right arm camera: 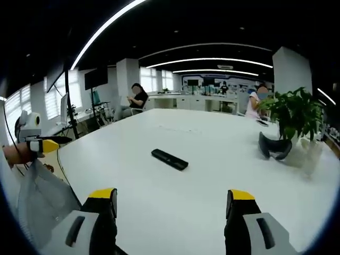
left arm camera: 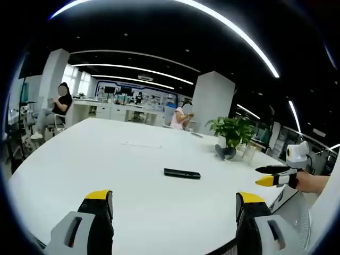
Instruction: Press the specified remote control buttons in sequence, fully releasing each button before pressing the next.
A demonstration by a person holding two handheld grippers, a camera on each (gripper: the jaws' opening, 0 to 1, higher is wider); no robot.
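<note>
Both grippers, left (left arm camera: 174,204) and right (right arm camera: 172,202), hold their fingers wide apart above the white bench (left arm camera: 133,159); well ahead lies the black remote (right arm camera: 169,159), untouched.

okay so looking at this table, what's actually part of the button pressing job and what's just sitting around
Part of the job:
remote control, lying flat on the white table
left gripper, open
right gripper, open

Just lying about:
potted plant
dark curved object beside the plant
two seated people at the far edge
</note>
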